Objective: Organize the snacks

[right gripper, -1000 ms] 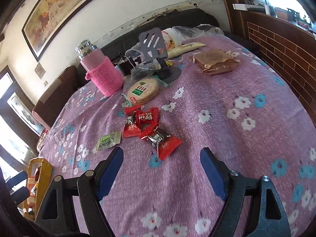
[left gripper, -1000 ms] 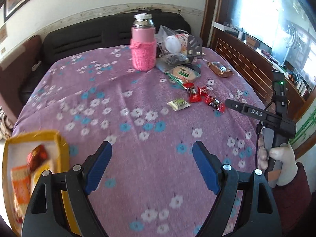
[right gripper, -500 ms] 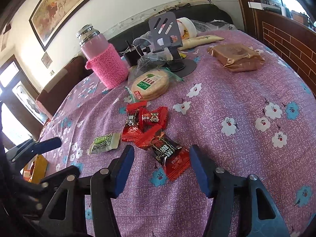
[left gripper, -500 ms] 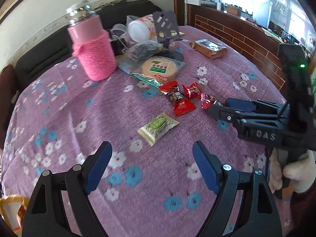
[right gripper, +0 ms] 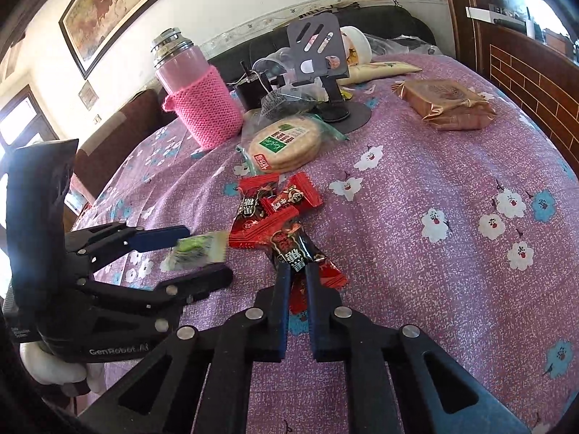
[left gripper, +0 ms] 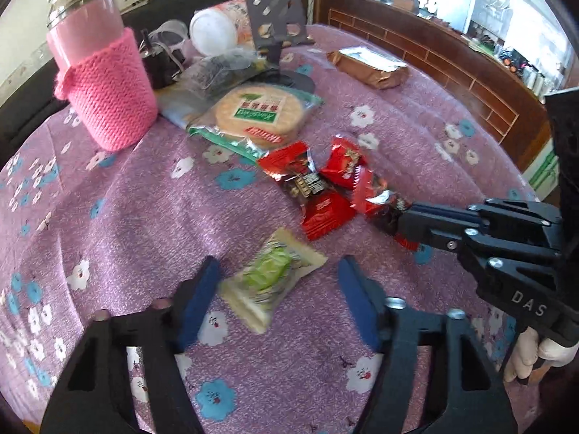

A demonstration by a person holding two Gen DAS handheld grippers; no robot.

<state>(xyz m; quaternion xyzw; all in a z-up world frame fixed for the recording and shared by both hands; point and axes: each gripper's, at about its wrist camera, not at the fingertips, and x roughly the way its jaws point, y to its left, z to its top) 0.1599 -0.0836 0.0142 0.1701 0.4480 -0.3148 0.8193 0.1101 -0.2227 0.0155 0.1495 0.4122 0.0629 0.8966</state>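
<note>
Right gripper (right gripper: 297,271) is clamped on the nearest red snack packet (right gripper: 307,253); its jaws have just closed and the blue pads pinch the packet's near end, which lies on the purple floral tablecloth (right gripper: 452,289). In the left wrist view the same gripper (left gripper: 403,222) comes in from the right with its tips on that packet (left gripper: 383,202).

Left gripper (left gripper: 278,289) sits low over the green-and-white snack packet (left gripper: 271,278). Its jaws have just been narrowing and stand about half open with the packet between them; left pad looks at the packet's edge, right pad clear of it, so no grip. From the right wrist view the left gripper (right gripper: 202,253) straddles the green packet (right gripper: 195,249) at left.

Two more red packets (right gripper: 275,202) are piled just beyond the held one, touching it. Farther back is a round cracker pack (right gripper: 286,144), then a pink bottle in a knitted sleeve (right gripper: 199,101) at far left, and a dark phone stand (right gripper: 322,54) with clear bags around it. A brown foil pack (right gripper: 448,105) lies well apart at far right. A gloved hand (left gripper: 535,354) holds the right gripper's handle at the lower right edge.
</note>
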